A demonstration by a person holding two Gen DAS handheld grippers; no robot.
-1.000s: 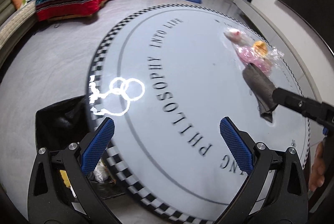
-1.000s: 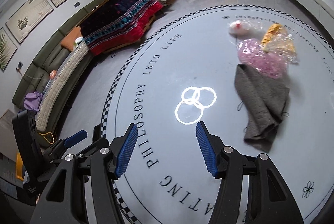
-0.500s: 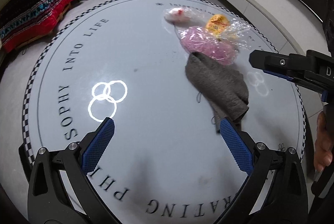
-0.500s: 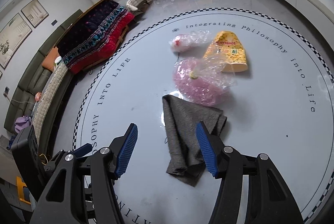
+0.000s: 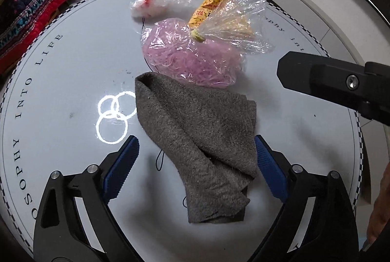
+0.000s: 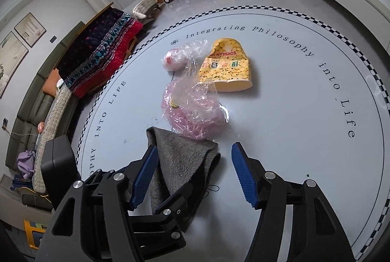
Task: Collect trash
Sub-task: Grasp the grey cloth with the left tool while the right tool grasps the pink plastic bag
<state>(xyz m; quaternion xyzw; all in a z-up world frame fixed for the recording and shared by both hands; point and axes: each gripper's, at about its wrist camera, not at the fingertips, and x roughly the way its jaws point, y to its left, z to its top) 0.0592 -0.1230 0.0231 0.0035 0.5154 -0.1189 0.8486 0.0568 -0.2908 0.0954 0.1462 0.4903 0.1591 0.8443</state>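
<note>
Both hand-held grippers have moved from the tabletop's left edge to the crumpled grey cloth [image 5: 199, 147] at centre. Left hand-held gripper [image 5: 195, 169] closing astride it; right hand-held gripper [image 6: 192, 174] opening, ungripped. Pink-filled clear plastic bag [image 5: 192, 59] just beyond.

The right claw [image 6: 192, 174], jaws opening, hangs over a grey cloth [image 6: 180, 159] beside a pink bag [image 6: 195, 113].

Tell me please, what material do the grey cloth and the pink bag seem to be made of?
Grey cloth: looks like soft fuzzy fabric, perhaps fleece or terry; matte, with a nappy surface and limp folds. Pink bag: thin clear plastic film, glossy and crinkled, holding pink thread-like strands.
</note>
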